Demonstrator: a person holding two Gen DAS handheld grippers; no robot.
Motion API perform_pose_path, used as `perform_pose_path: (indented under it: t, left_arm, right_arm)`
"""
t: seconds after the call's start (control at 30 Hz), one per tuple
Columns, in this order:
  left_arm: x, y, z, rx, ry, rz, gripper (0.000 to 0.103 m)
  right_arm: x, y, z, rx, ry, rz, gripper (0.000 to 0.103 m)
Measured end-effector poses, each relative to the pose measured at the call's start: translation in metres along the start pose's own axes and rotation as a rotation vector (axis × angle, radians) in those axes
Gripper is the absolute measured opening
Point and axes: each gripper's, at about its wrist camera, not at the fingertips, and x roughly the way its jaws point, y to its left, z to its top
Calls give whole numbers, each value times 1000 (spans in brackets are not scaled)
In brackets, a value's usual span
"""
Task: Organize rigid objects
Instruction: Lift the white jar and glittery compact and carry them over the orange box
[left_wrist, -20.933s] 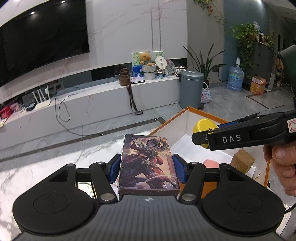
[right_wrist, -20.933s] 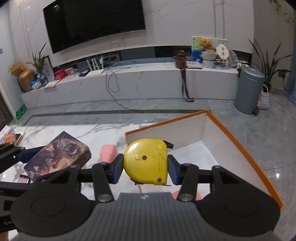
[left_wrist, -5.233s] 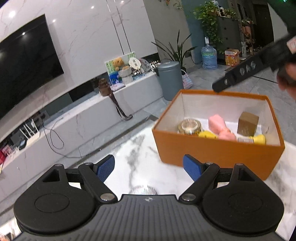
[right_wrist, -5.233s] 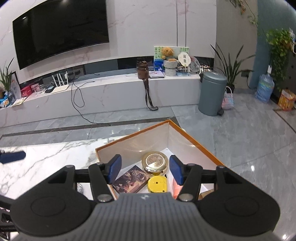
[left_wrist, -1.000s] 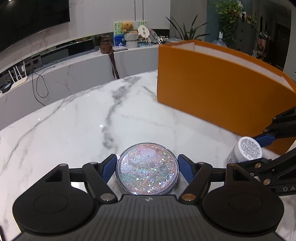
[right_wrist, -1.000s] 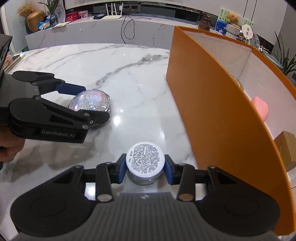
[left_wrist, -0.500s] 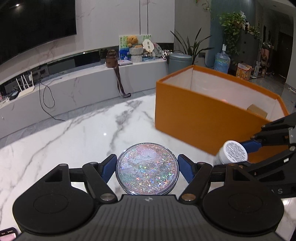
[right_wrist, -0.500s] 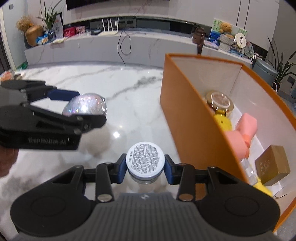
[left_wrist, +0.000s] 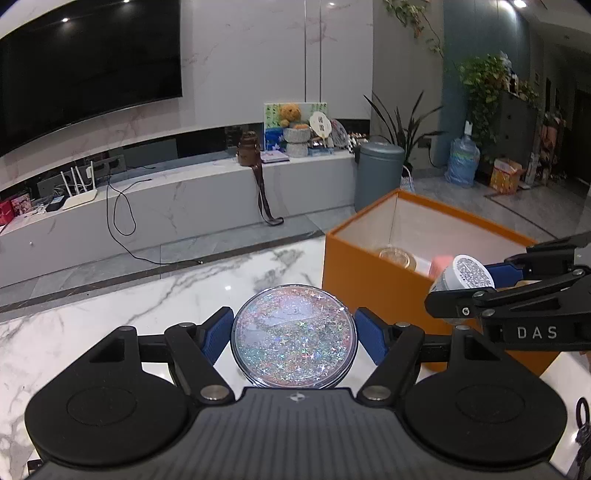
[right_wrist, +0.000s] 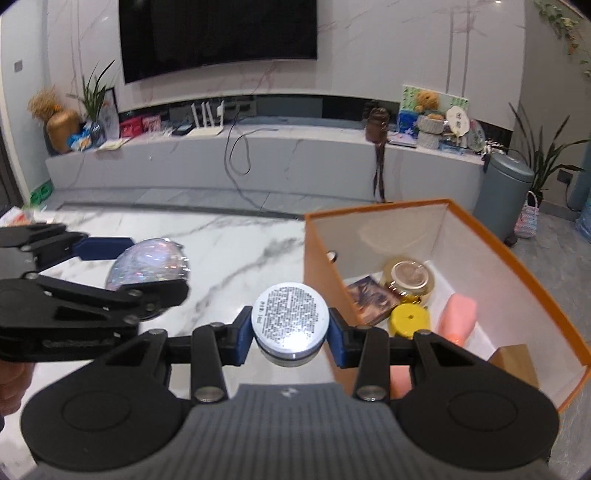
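My left gripper (left_wrist: 294, 336) is shut on a round glittery case (left_wrist: 294, 334), held above the marble table (left_wrist: 110, 314). The same case (right_wrist: 147, 267) shows at the left of the right wrist view, in the left gripper (right_wrist: 122, 266). My right gripper (right_wrist: 290, 332) is shut on a small jar with a white printed lid (right_wrist: 290, 319), lifted just left of the orange box (right_wrist: 321, 266). That jar (left_wrist: 467, 275) and the right gripper (left_wrist: 480, 284) appear at the right of the left wrist view, in front of the box (left_wrist: 369, 280).
Inside the orange box lie a gold-lidded jar (right_wrist: 408, 277), a picture card box (right_wrist: 371, 297), a yellow tape measure (right_wrist: 410, 319), a pink item (right_wrist: 458, 317) and a tan cube (right_wrist: 515, 363). A hand (right_wrist: 13, 384) holds the left gripper. Beyond the table edge is the floor.
Both grippers have risen off the table with the glittery case and the jar in them. The box's inside has come into view from above.
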Motion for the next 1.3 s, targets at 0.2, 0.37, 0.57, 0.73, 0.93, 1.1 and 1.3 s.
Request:
perform_pose_path:
  t: [0.2, 0.37, 0.57, 0.73, 0.93, 1.1, 1.3]
  left_arm:
    - [-6, -18, 15, 37, -21, -5, 83]
    - [-4, -38, 29, 74, -37, -17, 83]
    - [1, -60, 43, 108, -51, -38, 83]
    - [11, -79, 51, 146, -49, -64, 83]
    - [25, -102, 55, 177, -38, -96, 83]
    - [35, -116, 55, 195, -19, -116, 83]
    - [55, -133, 58, 237, 25, -143, 83]
  right_arm:
    - [-16, -19, 11, 45, -46, -31, 41]
    - [-27, -38, 18, 94, -82, -61, 41]
    - [-36, -64, 22, 144, -111, -97, 41]
    - [-38, -81, 23, 171, -112, -125, 41]
    - [-41, -104, 22, 205, -112, -155, 41]
    - [-42, -122, 20, 232, -109, -175, 41]
    - [-40, -143, 15, 275, -96, -202, 41]
